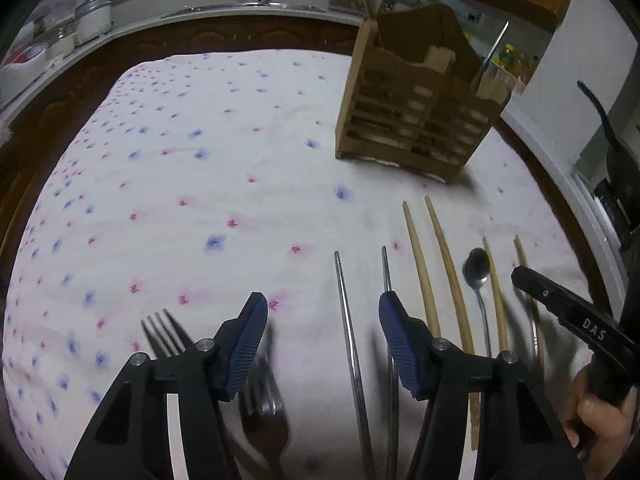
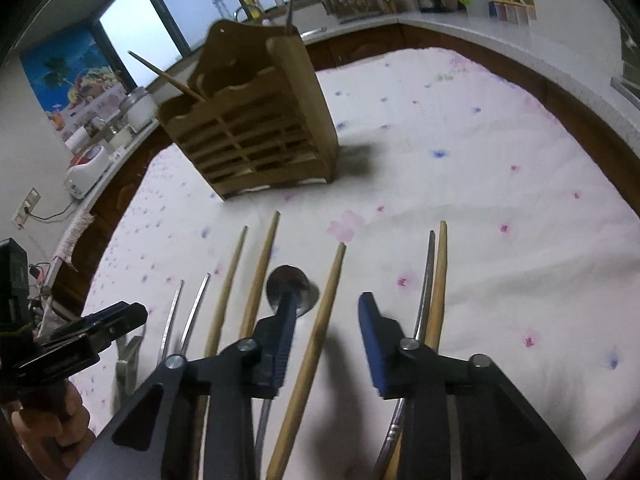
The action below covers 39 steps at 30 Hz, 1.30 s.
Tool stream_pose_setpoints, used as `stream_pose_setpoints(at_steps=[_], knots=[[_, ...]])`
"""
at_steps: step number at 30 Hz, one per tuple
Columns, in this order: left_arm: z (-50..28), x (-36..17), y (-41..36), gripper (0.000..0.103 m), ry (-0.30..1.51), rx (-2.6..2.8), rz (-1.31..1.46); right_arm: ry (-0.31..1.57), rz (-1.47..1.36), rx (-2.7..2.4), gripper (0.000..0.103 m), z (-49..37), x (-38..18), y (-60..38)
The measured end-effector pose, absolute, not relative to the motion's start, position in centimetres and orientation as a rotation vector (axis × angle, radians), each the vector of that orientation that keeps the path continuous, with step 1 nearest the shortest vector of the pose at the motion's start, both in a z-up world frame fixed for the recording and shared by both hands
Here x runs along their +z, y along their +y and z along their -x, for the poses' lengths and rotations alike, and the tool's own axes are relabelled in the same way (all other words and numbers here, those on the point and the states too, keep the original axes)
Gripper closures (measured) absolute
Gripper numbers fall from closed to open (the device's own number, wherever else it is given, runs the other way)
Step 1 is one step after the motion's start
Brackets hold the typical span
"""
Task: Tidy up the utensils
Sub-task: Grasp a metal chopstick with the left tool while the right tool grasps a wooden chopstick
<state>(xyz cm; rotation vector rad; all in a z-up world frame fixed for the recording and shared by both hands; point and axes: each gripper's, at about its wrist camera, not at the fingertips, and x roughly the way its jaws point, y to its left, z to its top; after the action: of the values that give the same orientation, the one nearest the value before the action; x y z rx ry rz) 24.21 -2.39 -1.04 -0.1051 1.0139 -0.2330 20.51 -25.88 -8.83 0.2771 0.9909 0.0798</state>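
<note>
While both grippers hung over the flowered tablecloth (image 1: 200,128), neither had hold of anything. The left gripper (image 1: 323,312) stood partly open above the row of cutlery, and a metal chopstick (image 1: 349,344) ran up through the gap between its blue pads without touching either one. A second metal chopstick (image 1: 385,268) passed just beside the right-hand pad, and a fork (image 1: 166,330) lay beside the left-hand finger; something else of metal lay below that finger, too blurred to name. Further right in that view lay two wooden chopsticks (image 1: 440,240) and a spoon (image 1: 477,270).

The right gripper (image 2: 325,312) stood narrower, though still apart, with a wooden chopstick (image 2: 320,320) lying between its pads. Motion blur made it hard to say whether the left-hand pad grazed that stick; it seemed clear of it. Another wooden stick and a metal one (image 2: 436,272) lay together, just outside the right-hand pad.

The wooden utensil holder (image 2: 256,120) stood upright further back on the cloth, well apart from the row, with a stick leaning out of one compartment.
</note>
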Motion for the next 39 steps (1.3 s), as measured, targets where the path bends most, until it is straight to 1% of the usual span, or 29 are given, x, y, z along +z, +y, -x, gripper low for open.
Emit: stream_pose_setpoints(at_steps=[3,5,7,9,14,21,30,32,33,34,36,37,39], knots=[[-25.0,-1.8,-3.1,0.049,1.039,-0.240,0.086,1.014,-0.254,0.075,0.077,-21.1,-9.3,-25.7],[-25.5,-2.4,-3.5,0.053,1.057,-0.243,0.076,1.034,-0.244,0.072,0.081,-21.5,-9.8,-25.6],[-25.9,-3.0,-3.7,0.058,1.072,-0.248,0.071,1.032,-0.224,0.067,0.083,-21.9,-9.8,-25.4],[-26.3,-3.5,-3.9,0.061,1.084,-0.251,0.065,1.039,-0.203,0.066,0.083,-22.3,-9.8,-25.2],[-26.8,-3.9,-4.7,0.063,1.075,-0.261,0.031,1.049,-0.130,0.064,0.083,-23.2,-10.0,-24.4],[-26.6,-3.9,-4.8,0.074,1.068,-0.254,0.004,1.048,-0.054,0.055,0.082,-23.3,-10.1,-23.5],[-26.0,-3.6,-5.7,0.075,1.078,-0.262,-0.072,1.060,-0.035,0.057,0.082,-23.2,-10.0,-23.3],[-25.9,-3.6,-6.0,0.078,1.069,-0.256,-0.091,1.048,-0.030,0.053,0.084,-23.0,-10.1,-23.2],[-26.0,-3.7,-6.2,0.082,1.066,-0.258,-0.094,1.045,-0.023,0.049,0.086,-22.9,-10.1,-23.2],[-26.0,-3.7,-6.3,0.087,1.062,-0.262,-0.093,1.044,-0.024,0.046,0.090,-22.9,-10.1,-23.2],[-26.0,-3.7,-6.2,0.096,1.059,-0.266,-0.085,1.050,-0.063,0.055,0.093,-23.0,-9.9,-23.7],[-26.1,-3.7,-6.2,0.097,1.060,-0.266,-0.080,1.053,-0.083,0.060,0.096,-23.0,-9.9,-24.0],[-26.2,-3.7,-5.9,0.098,1.064,-0.265,-0.065,1.053,-0.131,0.077,0.097,-22.8,-9.6,-24.4]])
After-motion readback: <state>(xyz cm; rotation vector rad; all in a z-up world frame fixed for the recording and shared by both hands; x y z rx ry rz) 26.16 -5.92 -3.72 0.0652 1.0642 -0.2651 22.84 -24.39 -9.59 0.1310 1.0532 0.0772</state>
